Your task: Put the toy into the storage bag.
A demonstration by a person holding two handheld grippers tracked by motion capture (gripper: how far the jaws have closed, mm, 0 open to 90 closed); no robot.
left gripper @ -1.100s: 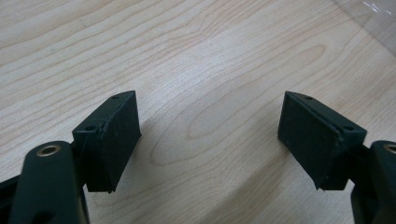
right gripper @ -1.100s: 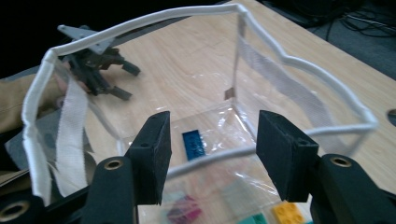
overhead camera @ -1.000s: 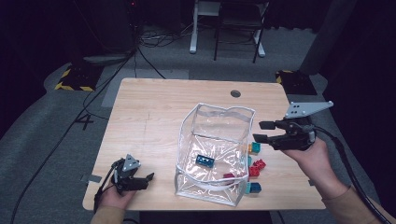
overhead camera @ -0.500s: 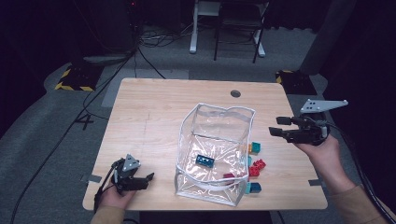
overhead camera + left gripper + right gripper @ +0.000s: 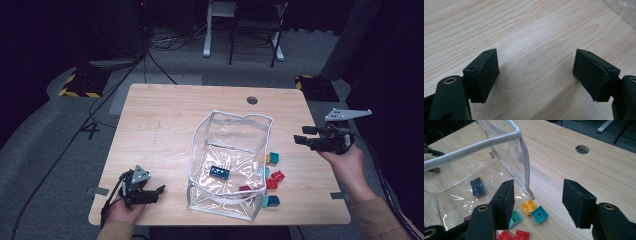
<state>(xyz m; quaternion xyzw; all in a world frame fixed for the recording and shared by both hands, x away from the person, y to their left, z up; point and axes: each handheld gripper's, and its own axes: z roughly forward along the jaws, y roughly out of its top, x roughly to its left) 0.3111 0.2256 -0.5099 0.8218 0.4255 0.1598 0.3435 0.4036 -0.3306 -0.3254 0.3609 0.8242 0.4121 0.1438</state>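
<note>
L gripper (image 5: 159, 190) parked at near table edge, jaws wide, empty, prob idle. R gripper (image 5: 300, 136) jaws just been opening, nothing between them, aimed at loose bricks (image 5: 535, 211) on the table beside clear bag (image 5: 235, 127), likely next pick. One blue brick (image 5: 219, 172) in the bag. Wood table (image 5: 170, 115) w/ cable hole; dark room, cables on floor behind.

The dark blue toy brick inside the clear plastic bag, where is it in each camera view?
High view: the dark blue toy brick lies on the floor of the clear plastic bag, below picture centre.
Left gripper view: not in it.
Right gripper view: the brick sits left of centre, behind the bag's wall.
Shared landmark: the bag's white-trimmed rim.
</note>
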